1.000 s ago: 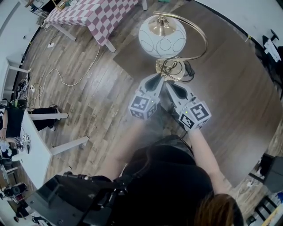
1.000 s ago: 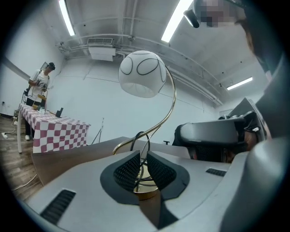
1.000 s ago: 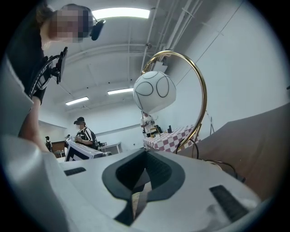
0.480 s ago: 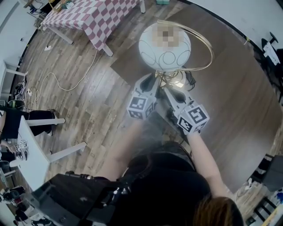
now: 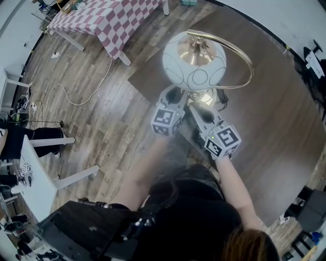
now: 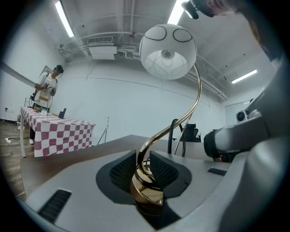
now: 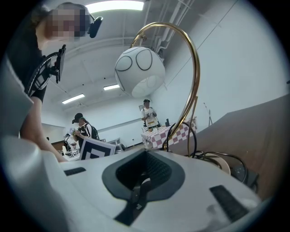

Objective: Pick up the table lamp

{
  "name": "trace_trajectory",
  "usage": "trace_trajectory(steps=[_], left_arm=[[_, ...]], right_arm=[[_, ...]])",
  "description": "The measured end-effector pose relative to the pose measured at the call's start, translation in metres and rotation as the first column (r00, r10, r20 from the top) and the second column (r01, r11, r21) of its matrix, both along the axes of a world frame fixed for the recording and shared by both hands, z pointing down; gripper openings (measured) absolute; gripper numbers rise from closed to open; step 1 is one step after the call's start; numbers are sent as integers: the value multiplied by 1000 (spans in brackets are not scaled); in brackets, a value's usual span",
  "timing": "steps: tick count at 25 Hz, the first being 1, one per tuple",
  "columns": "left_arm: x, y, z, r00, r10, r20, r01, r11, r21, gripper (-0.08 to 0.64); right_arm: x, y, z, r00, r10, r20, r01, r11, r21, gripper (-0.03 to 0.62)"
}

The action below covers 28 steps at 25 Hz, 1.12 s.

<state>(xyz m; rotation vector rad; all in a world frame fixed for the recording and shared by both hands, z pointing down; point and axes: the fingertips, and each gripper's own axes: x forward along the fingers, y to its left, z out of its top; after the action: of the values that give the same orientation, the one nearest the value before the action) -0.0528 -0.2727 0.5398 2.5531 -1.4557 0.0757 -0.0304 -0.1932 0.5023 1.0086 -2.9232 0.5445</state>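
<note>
Your left gripper point(image 6: 144, 170) clenched on table lamp point(image 5: 193, 63) stem, low near base, at brown table point(image 5: 275, 117) edge; right gripper point(image 7: 145, 174) closed, empty, beside; lift straight, slow; globe looks top-heavy

shade point(image 5: 194, 60) white, thin dark oval loops | stem point(image 7: 195, 77) polished gold | bench point(image 5: 275, 117) dark brown wood grain | cloth point(image 5: 109, 15) red-and-white check | floor point(image 5: 102, 112) grey-brown planks | left tool point(image 6: 142, 170), right tool point(image 7: 145, 174) pale grey, pads point(image 6: 121, 171) black, ribbed | cube point(image 5: 167, 121) black-on-white square markers | cord point(image 7: 168, 139) black
</note>
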Motion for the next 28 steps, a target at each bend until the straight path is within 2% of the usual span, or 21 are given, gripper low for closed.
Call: trace_trajectory(steps=[8,12,14,15,21,28], left_arm=[[8,-13,0,998,23,62,-25,999,23,89],[8,-19,-2,997,26,71,-29,999,40,89],[10,-19,-2,997,29,72,-33,998,52,53],[11,-18,-3,997,28,69,-32,998,58,31],[9,-18,-2,999,17,44,-19,998,57,32],[7,-19,-1,1000,-3,8,3,1000,30,38]], right_arm=[[6,-3,6,1000,3,2,-3,1000,-4,3],[10,-3,8,1000,7,5,-7,1000,-6,3],[14,-3,5,1000,15,9,-15,1000,1,3],[18,-2,2,1000,22,13,-22,1000,10,3],[47,1,-34,995,83,58,-87,993,77,3],[75,6,-84,989,111,102,-126,980,153,5]])
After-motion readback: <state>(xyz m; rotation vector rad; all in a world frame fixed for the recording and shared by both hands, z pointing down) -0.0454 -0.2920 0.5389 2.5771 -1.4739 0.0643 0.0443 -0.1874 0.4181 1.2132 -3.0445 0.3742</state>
